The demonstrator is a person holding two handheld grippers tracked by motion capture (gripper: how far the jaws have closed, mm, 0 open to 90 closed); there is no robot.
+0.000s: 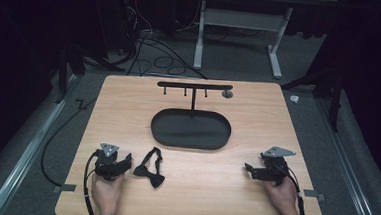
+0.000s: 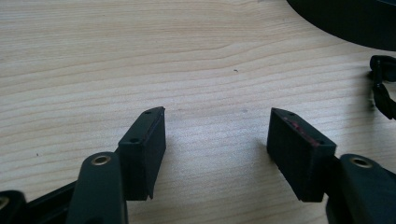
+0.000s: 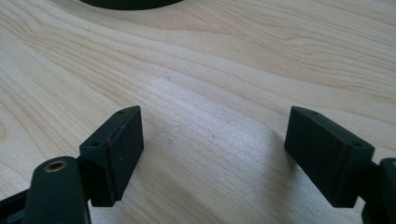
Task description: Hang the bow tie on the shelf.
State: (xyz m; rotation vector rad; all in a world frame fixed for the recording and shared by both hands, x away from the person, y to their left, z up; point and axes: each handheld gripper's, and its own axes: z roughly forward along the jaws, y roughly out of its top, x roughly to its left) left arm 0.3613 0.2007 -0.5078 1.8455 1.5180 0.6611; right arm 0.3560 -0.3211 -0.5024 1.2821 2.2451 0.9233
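Nearest the table edge, both grippers are seen resting low on the wooden table (image 1: 128, 103), one in each hand. The left gripper (image 1: 126, 159) is held with its jaws spread wide and nothing between them; bare wood is seen between the pads in the left gripper view. The right gripper (image 1: 249, 169) is likewise spread and empty, well apart from everything else. Just beside the left gripper, to its right, a black bow tie (image 1: 150, 169) with its neck strap lies flat on the table, untouched; a loop of the strap is glimpsed at the edge of the left gripper view. Farther back, a black oval tray base (image 1: 191, 130) carries a T-shaped hanger stand (image 1: 195, 86) with three empty pegs. Judged from this, nothing is yet done: grasping, lifting and hanging of the bow tie all remain.
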